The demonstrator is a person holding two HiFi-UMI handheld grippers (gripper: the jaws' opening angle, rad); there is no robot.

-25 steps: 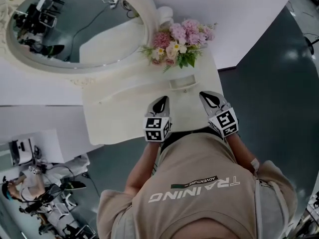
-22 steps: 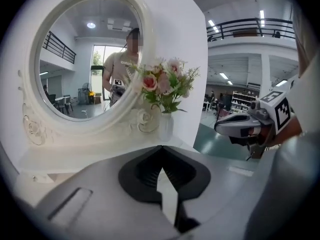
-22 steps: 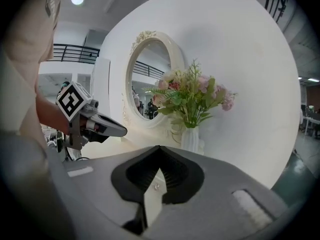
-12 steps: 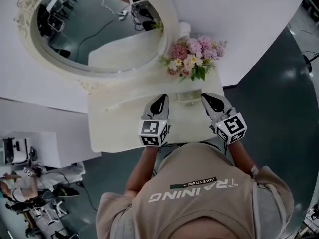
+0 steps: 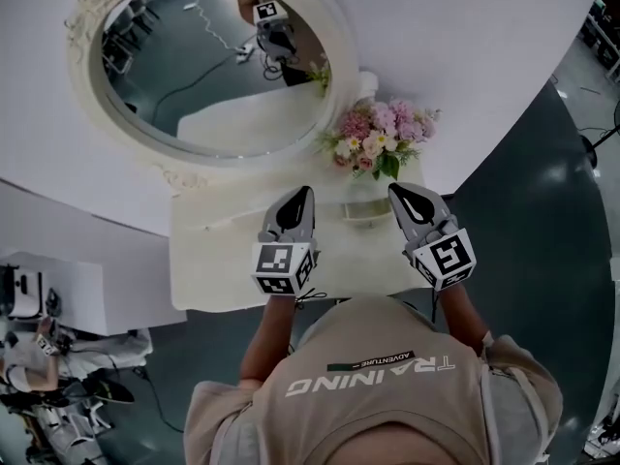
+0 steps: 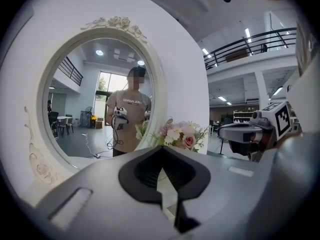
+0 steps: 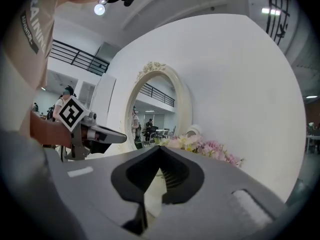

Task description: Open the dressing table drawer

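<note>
The cream dressing table (image 5: 218,260) stands below me against a curved white wall. Its drawer front is hidden in every view, under the tabletop edge and behind the person's body. My left gripper (image 5: 298,195) hovers over the middle of the tabletop with its jaws shut and nothing between them. My right gripper (image 5: 400,192) floats over the table's right part beside the flowers, shut and empty too. In the left gripper view the left gripper (image 6: 160,153) points level at the oval mirror (image 6: 95,94). The right gripper (image 7: 159,153) faces the mirror (image 7: 157,106) and flowers (image 7: 202,146).
A pink and white flower bunch (image 5: 380,139) stands at the table's back right, with a small clear dish (image 5: 366,211) before it. The oval mirror (image 5: 208,66) reflects the person. Dark floor (image 5: 542,211) lies right of the table; equipment and a seated person (image 5: 39,366) are at lower left.
Both grippers have risen from the table's front edge to well above the tabletop and levelled out, still shut. The head view has tilted up, so more of the mirror shows.
</note>
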